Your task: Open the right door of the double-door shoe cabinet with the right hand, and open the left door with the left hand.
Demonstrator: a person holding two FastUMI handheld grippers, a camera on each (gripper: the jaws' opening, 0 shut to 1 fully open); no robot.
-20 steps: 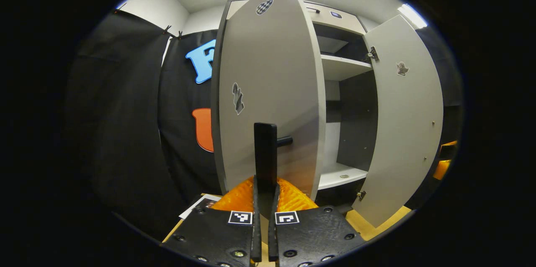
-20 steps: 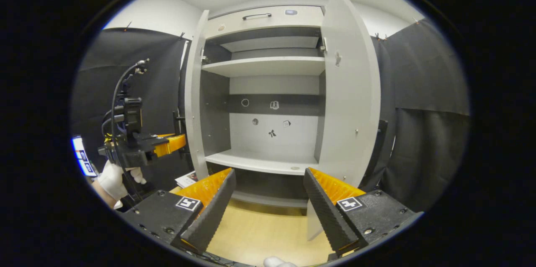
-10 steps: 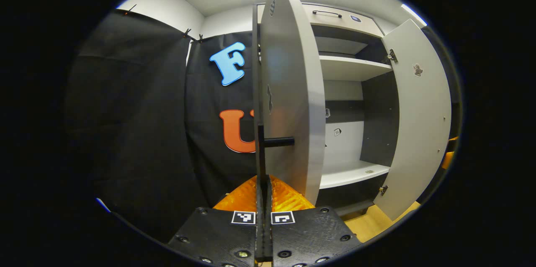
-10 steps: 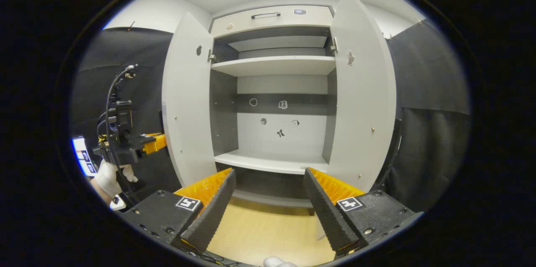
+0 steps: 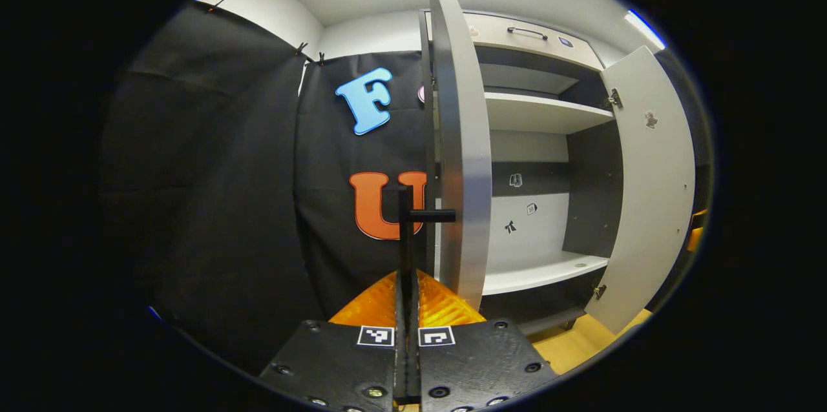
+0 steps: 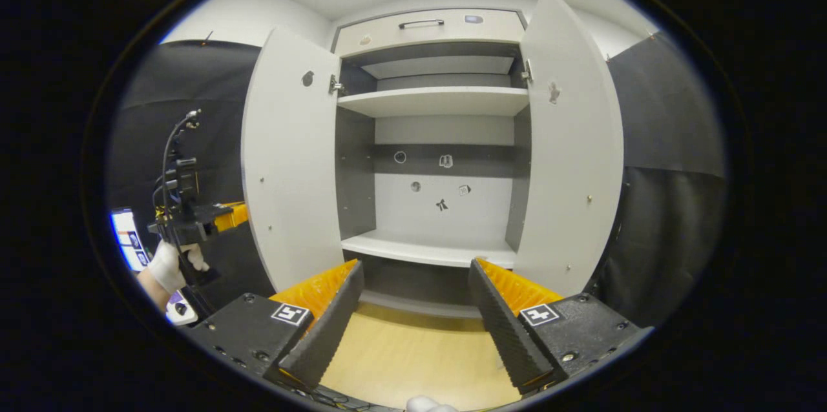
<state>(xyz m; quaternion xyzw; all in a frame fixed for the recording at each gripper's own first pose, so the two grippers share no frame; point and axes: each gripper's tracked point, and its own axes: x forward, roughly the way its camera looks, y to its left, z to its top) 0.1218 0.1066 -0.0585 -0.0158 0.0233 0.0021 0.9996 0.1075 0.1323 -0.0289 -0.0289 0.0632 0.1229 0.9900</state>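
Shoe cabinet doors of pale grey board are both seen swung wide in the right gripper view, the left door and the right door standing out on either side of the open double-door cabinet; two pale shelves and a dark back band with small stickers are exposed inside, above a light wooden floor. In the left gripper view the left door is seen nearly edge-on, with its black bar handle clamped between the closed fingers of the left gripper; the right door is seen beyond, well apart from it. The right gripper is held with its fingers spread wide and nothing between them, facing the cabinet's lower shelf; at the left of that view the left gripper is seen held by a white-gloved hand just beside the left door's outer face.
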